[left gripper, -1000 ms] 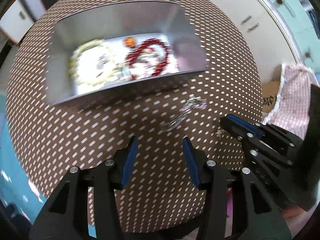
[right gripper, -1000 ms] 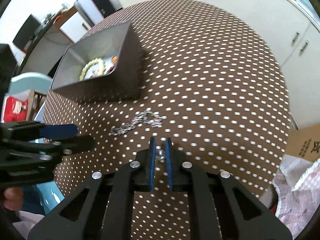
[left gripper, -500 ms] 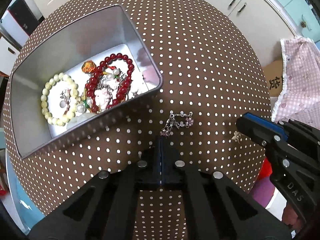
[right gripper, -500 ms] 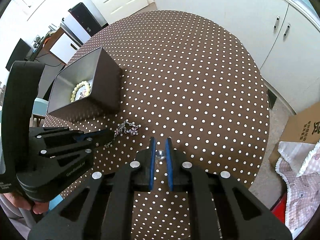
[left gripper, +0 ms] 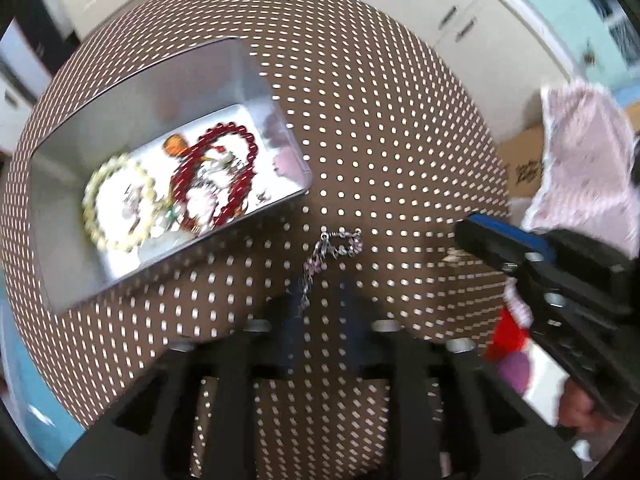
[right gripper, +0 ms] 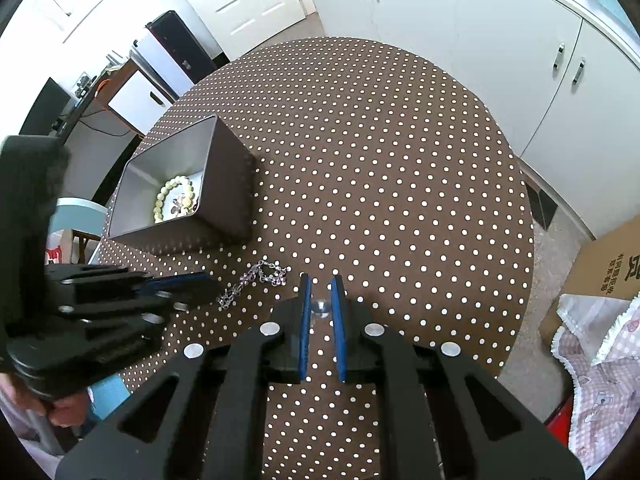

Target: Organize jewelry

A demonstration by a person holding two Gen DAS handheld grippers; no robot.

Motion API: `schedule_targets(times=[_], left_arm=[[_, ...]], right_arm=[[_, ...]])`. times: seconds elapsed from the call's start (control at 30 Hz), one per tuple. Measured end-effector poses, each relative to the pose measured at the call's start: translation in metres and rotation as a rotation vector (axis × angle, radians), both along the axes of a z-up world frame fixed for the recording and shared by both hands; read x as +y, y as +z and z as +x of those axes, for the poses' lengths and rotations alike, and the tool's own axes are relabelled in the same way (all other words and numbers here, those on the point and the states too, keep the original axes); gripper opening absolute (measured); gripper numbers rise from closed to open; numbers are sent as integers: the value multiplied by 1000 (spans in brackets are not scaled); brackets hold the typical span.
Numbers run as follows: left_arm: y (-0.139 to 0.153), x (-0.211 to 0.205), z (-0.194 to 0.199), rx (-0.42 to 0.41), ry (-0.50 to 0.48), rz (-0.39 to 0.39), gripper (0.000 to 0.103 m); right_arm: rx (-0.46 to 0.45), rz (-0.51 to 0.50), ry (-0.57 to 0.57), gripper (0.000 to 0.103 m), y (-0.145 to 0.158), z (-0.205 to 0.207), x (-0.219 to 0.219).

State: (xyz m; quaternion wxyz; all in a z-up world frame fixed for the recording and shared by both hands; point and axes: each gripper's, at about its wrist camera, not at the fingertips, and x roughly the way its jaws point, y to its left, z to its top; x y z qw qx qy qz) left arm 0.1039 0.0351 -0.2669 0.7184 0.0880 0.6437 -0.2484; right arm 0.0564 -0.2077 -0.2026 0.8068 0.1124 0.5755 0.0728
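A silver chain bracelet [left gripper: 332,250] lies on the brown dotted tablecloth just in front of the metal tin [left gripper: 60,264]; it also shows in the right wrist view [right gripper: 256,282]. The tin holds a cream bead bracelet [left gripper: 116,200], a red bead bracelet [left gripper: 218,178] and other pieces. My left gripper [left gripper: 320,300] is open, its fingers blurred, with the chain's near end between them. My right gripper [right gripper: 320,304] is shut on a small clear bead [right gripper: 320,307], to the right of the chain.
The tin [right gripper: 224,184] stands on the left of the round table [right gripper: 400,160]. White cabinets are behind it, a cardboard box [right gripper: 608,264] and pink cloth [right gripper: 600,360] on the floor at the right. The table edge is near both grippers.
My left gripper, shut half a second ago at the chain's end, has opened; one second ago it was also open. The right gripper has stayed shut on the bead and risen.
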Motion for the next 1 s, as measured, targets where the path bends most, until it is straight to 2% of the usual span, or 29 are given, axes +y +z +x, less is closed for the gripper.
schedule_targets(times=[0.03,0.07,0.1,0.13,0.23,0.37,0.5,0.6,0.67,0.77,0.9,1.0], left_arm=[[-10,-5,0,3,-16,22,38],[-17,-6,1,7,-19,42,35],[-14,-8,-1,-36,-28,38,29],[-17,-13,-3,-70,-60,94,10],[-1,-14,-6,-73,-84,126,9],[26,-5,1,-33,-54,111,8],[70,4,3,-38,-35,60,8],[114,16,5,-45,2,-9,8],[151,26,6,-77,35,-52,8],[199,42,7,-135,85,-96,8],[248,58,12,-221,138,-114,8],[260,78,-3,-256,177,-134,8]], right_arm=[[5,-5,-5,9,-1,0,-2],[10,-12,-12,9,-3,-1,-4],[14,-17,-21,9,-4,-1,-6],[14,-14,-27,9,-5,-2,-8],[18,-14,-52,9,-8,-3,-13],[11,-1,-84,9,-5,-3,-20],[-17,3,-81,9,7,3,-21],[-46,-4,-53,9,20,11,-16],[-69,-1,-26,9,31,16,-9],[-114,11,39,9,49,27,6],[-193,-10,171,9,76,45,38],[-227,21,258,9,90,59,60]])
